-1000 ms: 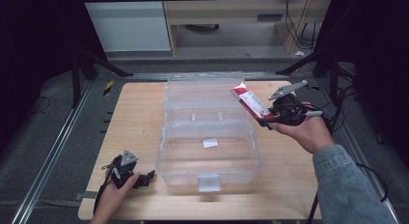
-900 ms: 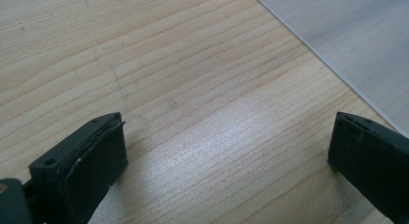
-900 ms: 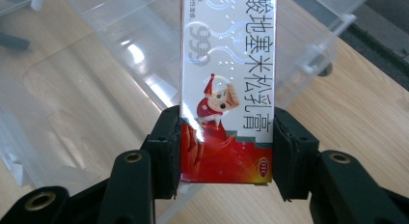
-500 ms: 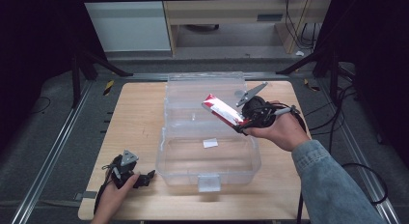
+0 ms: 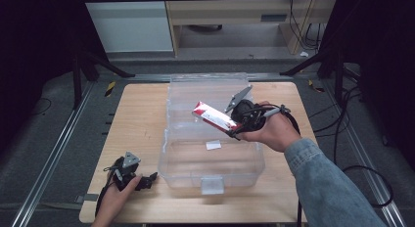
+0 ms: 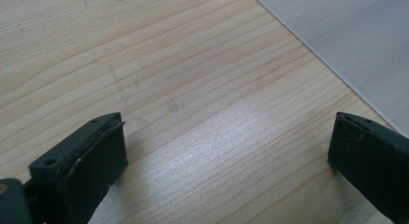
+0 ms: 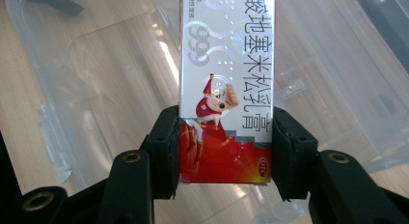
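Far left of the working claw, left gripper [image 5: 147, 180] rests on the table [image 5: 142, 119], jaws wide apart, nothing between. Rightward, right gripper [image 7: 224, 151] clamped on the red-and-white carton [image 7: 226, 89] by its red end only (long white end jutting ahead), above the clear plastic bin [image 5: 244, 163]. Could pivot or slip out; might clip the bin's wall when lowered.
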`<state>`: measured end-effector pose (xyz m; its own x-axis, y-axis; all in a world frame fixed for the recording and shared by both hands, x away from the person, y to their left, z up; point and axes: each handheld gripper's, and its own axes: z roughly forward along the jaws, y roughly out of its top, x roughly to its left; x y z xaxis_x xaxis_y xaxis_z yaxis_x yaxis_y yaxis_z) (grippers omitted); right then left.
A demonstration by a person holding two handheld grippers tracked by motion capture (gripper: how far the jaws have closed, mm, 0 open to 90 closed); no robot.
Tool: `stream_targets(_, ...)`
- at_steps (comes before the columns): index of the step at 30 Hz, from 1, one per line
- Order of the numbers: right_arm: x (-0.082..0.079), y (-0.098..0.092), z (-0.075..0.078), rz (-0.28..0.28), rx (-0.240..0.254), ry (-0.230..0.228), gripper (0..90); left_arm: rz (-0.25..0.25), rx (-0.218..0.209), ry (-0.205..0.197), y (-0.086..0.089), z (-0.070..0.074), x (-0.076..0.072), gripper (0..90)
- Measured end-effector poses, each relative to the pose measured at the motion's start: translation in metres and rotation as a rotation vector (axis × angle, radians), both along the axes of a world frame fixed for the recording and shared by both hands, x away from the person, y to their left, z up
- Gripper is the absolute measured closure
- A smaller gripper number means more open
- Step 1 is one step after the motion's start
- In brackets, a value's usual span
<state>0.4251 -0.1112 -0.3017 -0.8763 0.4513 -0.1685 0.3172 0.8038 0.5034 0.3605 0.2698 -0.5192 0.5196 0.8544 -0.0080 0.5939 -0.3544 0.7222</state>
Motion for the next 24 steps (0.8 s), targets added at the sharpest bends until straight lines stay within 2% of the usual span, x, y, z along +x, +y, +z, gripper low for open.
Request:
stream_targets(7,-0.003,0.01,-0.005,0.059,0.001,0.008,51.7,-0.003,0.003,0.002,0.0,0.0,0.001,0.0)
stream_targets(20,-0.009,0.04,-0.022,0.129,-0.023,0.035,51.7,-0.002,0.003,0.001,0.0,0.0,0.001,0.0)
stream_targets(24,-0.011,0.045,-0.027,0.146,-0.033,0.04,51.7,-0.002,0.003,0.001,0.0,0.0,0.001,0.0)
